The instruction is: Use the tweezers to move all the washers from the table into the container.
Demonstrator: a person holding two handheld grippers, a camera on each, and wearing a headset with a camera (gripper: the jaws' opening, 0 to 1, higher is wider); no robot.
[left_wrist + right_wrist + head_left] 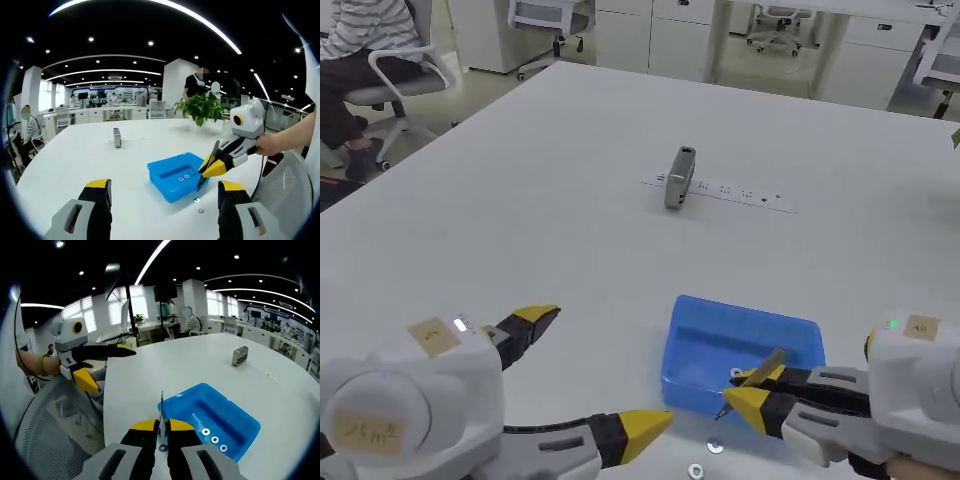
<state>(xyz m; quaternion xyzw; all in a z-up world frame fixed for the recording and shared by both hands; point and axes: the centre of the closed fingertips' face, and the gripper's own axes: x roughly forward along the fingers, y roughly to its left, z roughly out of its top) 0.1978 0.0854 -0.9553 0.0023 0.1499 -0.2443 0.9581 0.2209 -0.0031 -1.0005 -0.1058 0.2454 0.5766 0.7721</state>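
A blue container (pixel 692 340) sits near the table's front edge; three washers (pixel 186 175) lie inside it (pixel 214 439). Two washers (pixel 706 458) lie on the white table just in front of it (pixel 198 205). My right gripper (pixel 750 392) is shut on metal tweezers (pixel 765 366), whose tip hangs over the container's front rim, a little above the loose washers (pixel 161 407). My left gripper (pixel 600 368) is open and holds nothing, left of the container. In the left gripper view the right gripper (pixel 220 162) points the tweezers (pixel 209 165) down at the container's near corner.
A small grey device (pixel 680 178) stands on a power strip (pixel 740 192) in the middle of the table. Office chairs and a seated person (pixel 360 50) are at the far left. A potted plant (pixel 200 107) stands at the table's far end.
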